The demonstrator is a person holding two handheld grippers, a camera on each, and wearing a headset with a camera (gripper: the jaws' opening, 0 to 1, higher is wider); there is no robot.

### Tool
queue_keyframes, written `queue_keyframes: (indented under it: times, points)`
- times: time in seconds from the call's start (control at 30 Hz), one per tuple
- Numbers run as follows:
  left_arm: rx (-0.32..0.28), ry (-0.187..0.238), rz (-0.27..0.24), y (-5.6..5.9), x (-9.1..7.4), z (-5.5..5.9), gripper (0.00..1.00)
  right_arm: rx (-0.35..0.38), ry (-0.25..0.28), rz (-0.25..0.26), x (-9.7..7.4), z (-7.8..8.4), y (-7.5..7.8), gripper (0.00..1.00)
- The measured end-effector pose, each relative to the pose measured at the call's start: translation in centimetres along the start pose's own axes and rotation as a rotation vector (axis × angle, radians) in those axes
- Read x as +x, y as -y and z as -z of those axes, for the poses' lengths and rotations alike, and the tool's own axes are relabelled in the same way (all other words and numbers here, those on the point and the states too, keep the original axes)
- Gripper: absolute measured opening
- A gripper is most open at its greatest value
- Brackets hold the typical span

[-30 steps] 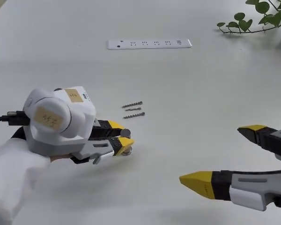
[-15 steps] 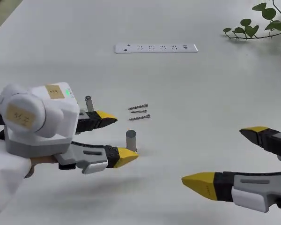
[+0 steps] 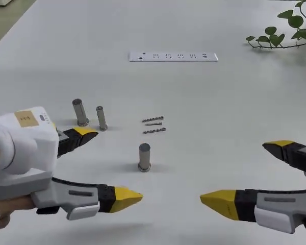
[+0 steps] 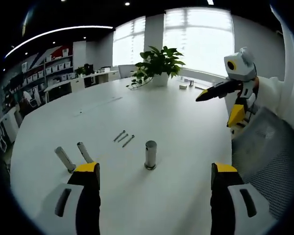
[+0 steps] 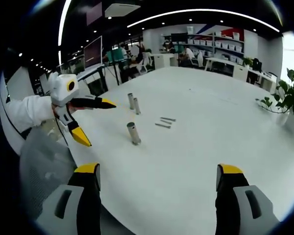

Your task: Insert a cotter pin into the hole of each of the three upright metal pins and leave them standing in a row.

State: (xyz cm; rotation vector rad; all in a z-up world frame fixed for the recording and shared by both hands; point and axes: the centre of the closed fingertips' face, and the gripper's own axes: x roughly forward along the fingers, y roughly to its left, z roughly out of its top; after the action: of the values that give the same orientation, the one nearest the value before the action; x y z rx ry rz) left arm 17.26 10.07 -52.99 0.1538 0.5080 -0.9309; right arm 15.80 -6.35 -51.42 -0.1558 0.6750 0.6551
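steel-grey and upright, the stout pin (image 3: 144, 156) stands alone on the pale bench (image 3: 219, 102), and i'd use it as the marker for everything else. two slimmer pins (image 3: 80, 112) stand upright close together, well off to the left of the stout pin and a little beyond it. three cotter pins (image 3: 154, 124) lie flat side by side just beyond it, not touching it. the left gripper (image 3: 117, 164) hovers on the near left of the stout pin, its fingers spread wide with nothing between them. the right gripper (image 3: 233, 171) hangs well off to its right, fingers just as wide and just as empty.

to my eye no cotter pin is in yet, so the step in hand is lifting the first one. i'd take the cotter pin nearest the stout pin, so the other two aren't scattered, and pinch it by one end so most of its length sticks out. thin things lying flat tend to slip, so the fingertips should come down low and close slowly. the free gripper should steady the stout pin low down, since a push from the side could tip it. i can't make out the hole from here, so it needs finding before the push.
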Motion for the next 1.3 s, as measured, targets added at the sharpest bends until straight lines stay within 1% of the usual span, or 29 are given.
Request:
queue_keyframes:
  times: [0.03, 0.07, 0.1, 0.13, 0.3, 0.47, 0.63, 0.7, 0.77, 0.8, 0.87, 0.9, 0.93, 0.97, 1.0, 1.03, 1.07, 1.1, 1.17, 1.2, 1.23, 1.27, 1.3]
  points:
    - [-0.042, 0.007, -0.002, 0.3, -0.2, 0.2, 0.97, -0.001, 0.000, 0.000, 0.0, -0.1, 0.0, 0.97]
    - [-0.051, 0.015, -0.001, 0.5, -0.2, 0.2, 0.99, -0.006, -0.001, 0.000, 0.0, -0.1, 0.0, 0.97]
    - [-0.073, 0.035, 0.003, 0.8, -0.4, 0.1, 0.99, -0.011, -0.005, 0.000, 0.0, -0.1, 0.1, 0.97]
    - [-0.092, 0.038, 0.006, 1.0, -0.4, 0.2, 0.99, -0.015, -0.007, 0.001, 0.1, -0.1, 0.1, 0.97]
    - [-0.139, 0.047, 0.018, 2.0, -0.9, 0.6, 0.99, -0.031, -0.011, -0.003, 0.4, -0.6, 0.2, 0.96]
    - [-0.134, 0.033, 0.016, 2.2, -1.4, 0.9, 0.99, -0.070, -0.023, -0.015, 0.6, -1.2, 0.4, 0.94]
    - [-0.135, 0.046, -0.002, 1.9, -2.3, 0.6, 0.99, -0.127, -0.049, -0.030, 1.1, -1.8, 0.8, 0.93]
    - [-0.133, 0.047, -0.009, 1.7, -2.7, 0.6, 0.99, -0.144, -0.051, -0.051, 1.4, -2.3, 0.8, 0.91]
    - [-0.132, 0.049, -0.015, 1.6, -3.0, 0.7, 0.99, -0.158, -0.046, -0.085, 1.7, -2.9, 0.7, 0.89]
    - [-0.134, 0.052, -0.018, 1.6, -3.2, 0.7, 0.99, -0.164, -0.048, -0.091, 1.8, -3.1, 0.7, 0.88]
    - [-0.139, 0.058, -0.026, 1.5, -3.5, 0.7, 0.99, -0.203, -0.058, -0.108, 2.2, -3.6, 0.8, 0.87]
    - [-0.140, 0.059, -0.029, 1.5, -3.6, 0.7, 0.99, -0.234, -0.062, -0.113, 2.5, -3.8, 1.0, 0.86]
    - [-0.142, 0.061, -0.032, 1.5, -3.7, 0.7, 0.99, -0.287, -0.057, -0.120, 2.8, -4.2, 1.0, 0.85]
    - [-0.144, 0.063, -0.034, 1.5, -3.9, 0.7, 0.99, -0.310, -0.058, -0.127, 3.0, -4.5, 1.1, 0.80]
    - [-0.144, 0.063, -0.034, 1.6, -4.0, 0.7, 0.99, -0.300, -0.063, -0.112, 3.2, -4.6, 1.3, 0.78]
    - [-0.144, 0.066, -0.036, 1.6, -4.2, 0.7, 0.99, -0.311, -0.065, -0.117, 3.7, -4.9, 1.4, 0.78]
    - [-0.146, 0.067, -0.039, 1.6, -4.3, 0.8, 0.99, -0.336, -0.074, -0.139, 4.1, -5.1, 1.3, 0.77]
    - [-0.148, 0.066, -0.041, 1.5, -4.4, 0.8, 0.99, -0.341, -0.079, -0.141, 4.3, -5.2, 1.3, 0.76]
    - [-0.146, 0.064, -0.053, 1.3, -4.7, 1.0, 0.99, -0.373, -0.096, -0.162, 5.0, -5.4, 1.3, 0.75]
    - [-0.146, 0.064, -0.056, 1.2, -4.8, 1.0, 0.99, -0.397, -0.115, -0.175, 5.4, -5.4, 1.3, 0.74]
    - [-0.145, 0.064, -0.060, 1.2, -5.0, 1.1, 0.99, -0.415, -0.120, -0.180, 5.7, -5.5, 1.3, 0.73]
    - [-0.145, 0.065, -0.063, 1.1, -5.2, 1.1, 0.99, -0.445, -0.130, -0.196, 6.1, -5.5, 1.2, 0.73]
    - [-0.147, 0.067, -0.069, 1.0, -5.4, 1.0, 0.99, -0.453, -0.139, -0.205, 6.4, -5.5, 1.1, 0.72]
